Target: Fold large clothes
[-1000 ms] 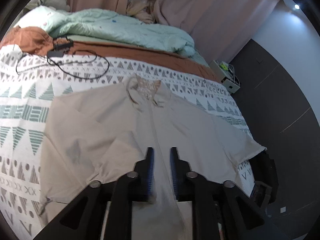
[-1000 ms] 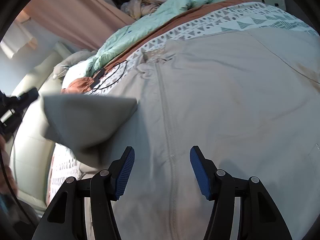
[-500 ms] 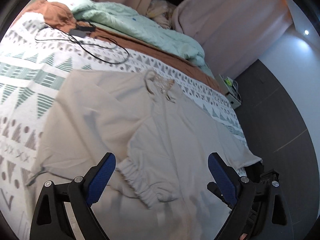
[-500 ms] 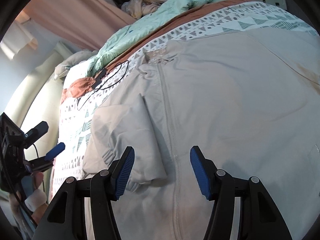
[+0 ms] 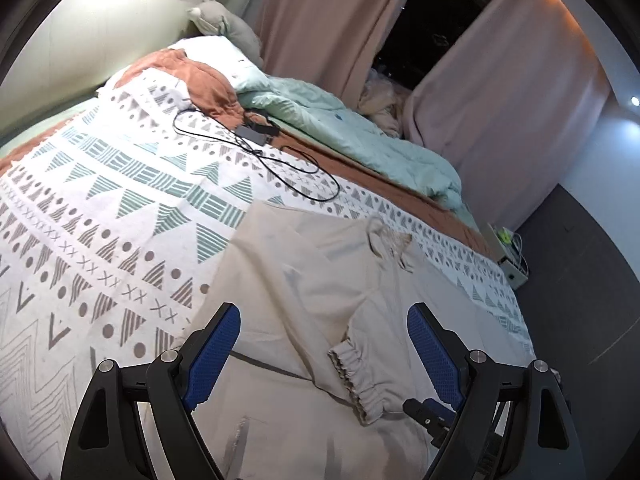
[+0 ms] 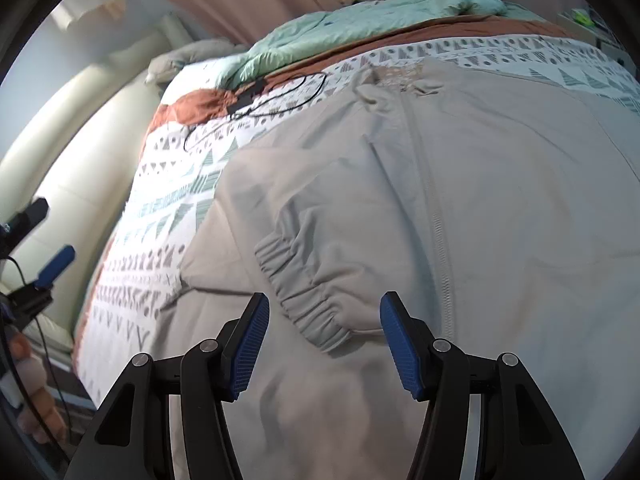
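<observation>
**Sleeve's folded in, both tongs hanging empty over the jacket**

Left wrist view first: the left gripper has its blue pads spread wide with nothing pinched. Its jaws have just been opening and then eased in a touch, and only cloth lying flat on the bed shows between them. The beige jacket is spread on the patterned bedspread, collar up around 1 o'clock from the gripper. One sleeve is folded across the chest, and its elastic cuff sits between the pads, nearer the one at 3 o'clock. A black cable loops on the bedspread at 12 o'clock, with a mint duvet bunched behind it.

Right wrist view: the right gripper is parted about halfway, holding nothing. The same cuff lies just ahead of the gap at 12 o'clock, and the zipper runs up at 1 o'clock toward the collar. Over at 9 o'clock, the left gripper's blue pad pokes in off the bed edge.
</observation>
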The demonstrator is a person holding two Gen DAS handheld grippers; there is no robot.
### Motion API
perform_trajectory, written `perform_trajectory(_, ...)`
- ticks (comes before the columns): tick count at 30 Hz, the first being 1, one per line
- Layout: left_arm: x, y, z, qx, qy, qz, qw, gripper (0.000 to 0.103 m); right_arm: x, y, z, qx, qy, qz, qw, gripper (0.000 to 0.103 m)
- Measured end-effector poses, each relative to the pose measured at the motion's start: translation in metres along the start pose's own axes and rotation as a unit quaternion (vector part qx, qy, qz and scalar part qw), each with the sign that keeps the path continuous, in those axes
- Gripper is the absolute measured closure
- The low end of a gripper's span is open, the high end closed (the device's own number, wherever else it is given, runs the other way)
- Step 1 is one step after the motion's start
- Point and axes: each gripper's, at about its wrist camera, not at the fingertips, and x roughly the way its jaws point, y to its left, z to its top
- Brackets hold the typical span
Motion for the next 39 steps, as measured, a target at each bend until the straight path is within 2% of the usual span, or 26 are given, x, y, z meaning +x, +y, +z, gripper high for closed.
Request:
perform_trajectory(4,0.003,0.022,-0.006,-0.053,-0.009,0.030,0.9981,0.017,0.013,0.016,-0.004,-0.029,0.017,0.000,0.999,0.045)
perform_trajectory(7,0.008,0.037,-0.012,-0.062,-0.021,0.068,0.9955,0.017,0.025,0.024,-0.005,-0.045,0.024,-0.004,0.999,0.045)
perform_trajectory(11,0.024,0.058,-0.027,-0.065,-0.025,0.070,0.9952,0.017,0.043,0.027,-0.007,-0.057,0.045,-0.013,0.997,0.045)
perform_trajectory(13,0.035,0.069,-0.034,-0.068,-0.005,0.083,0.9943,0.018,0.054,0.028,-0.009,-0.065,0.056,-0.022,0.996,0.045)
perform_trajectory(14,0.038,0.073,-0.036,-0.077,0.007,0.078,0.9940,0.024,0.058,0.028,-0.011,-0.072,0.061,-0.027,0.995,0.045)
perform_trajectory(16,0.041,0.080,-0.037,-0.092,0.015,0.045,0.9947,0.025,0.067,0.028,-0.015,-0.089,0.071,-0.043,0.993,0.045)
perform_trajectory(17,0.041,0.083,-0.036,-0.090,0.014,0.044,0.9949,0.025,0.072,0.028,-0.017,-0.098,0.073,-0.054,0.991,0.045)
perform_trajectory(19,0.042,0.083,-0.036,-0.079,0.013,0.062,0.9948,0.025,0.077,0.028,-0.018,-0.111,0.073,-0.066,0.989,0.045)
perform_trajectory(20,0.042,0.085,-0.037,-0.077,0.015,0.065,0.9948,0.025,0.078,0.026,-0.018,-0.114,0.072,-0.070,0.988,0.047)
perform_trajectory(21,0.044,0.088,-0.039,-0.078,0.018,0.064,0.9947,0.025,0.079,0.025,-0.020,-0.117,0.070,-0.078,0.988,0.052)
perform_trajectory(22,0.045,0.090,-0.040,-0.079,0.022,0.062,0.9947,0.025,0.081,0.024,-0.020,-0.122,0.068,-0.091,0.986,0.063)
perform_trajectory(23,0.046,0.092,-0.041,-0.078,0.024,0.062,0.9947,0.025,0.081,0.023,-0.021,-0.124,0.066,-0.091,0.986,0.066)
perform_trajectory(24,0.047,0.094,-0.042,-0.074,0.023,0.068,0.9947,0.027,0.078,0.021,-0.021,-0.123,0.063,-0.089,0.986,0.069)
perform_trajectory(25,0.048,0.094,-0.043,-0.069,0.024,0.077,0.9943,0.028,0.076,0.019,-0.019,-0.119,0.060,-0.089,0.987,0.079)
perform_trajectory(28,0.050,0.097,-0.044,-0.059,0.027,0.095,0.9934,0.031,0.060,0.008,-0.013,-0.089,0.043,-0.061,0.993,0.086)
perform_trajectory(31,0.053,0.097,-0.047,-0.052,0.033,0.108,0.9923,0.037,0.036,-0.007,-0.003,-0.057,0.009,-0.043,0.997,0.088)
perform_trajectory(34,0.056,0.096,-0.049,-0.052,0.041,0.100,0.9928,0.039,0.008,-0.029,0.005,-0.020,-0.035,-0.034,0.999,0.089)
perform_trajectory(36,0.056,0.094,-0.050,-0.053,0.040,0.097,0.9931,0.039,-0.010,-0.050,0.011,0.012,-0.065,-0.039,0.997,0.089)
perform_trajectory(39,0.056,0.092,-0.050,-0.054,0.039,0.095,0.9932,0.039,-0.031,-0.088,0.018,0.074,-0.102,-0.070,0.990,0.089)
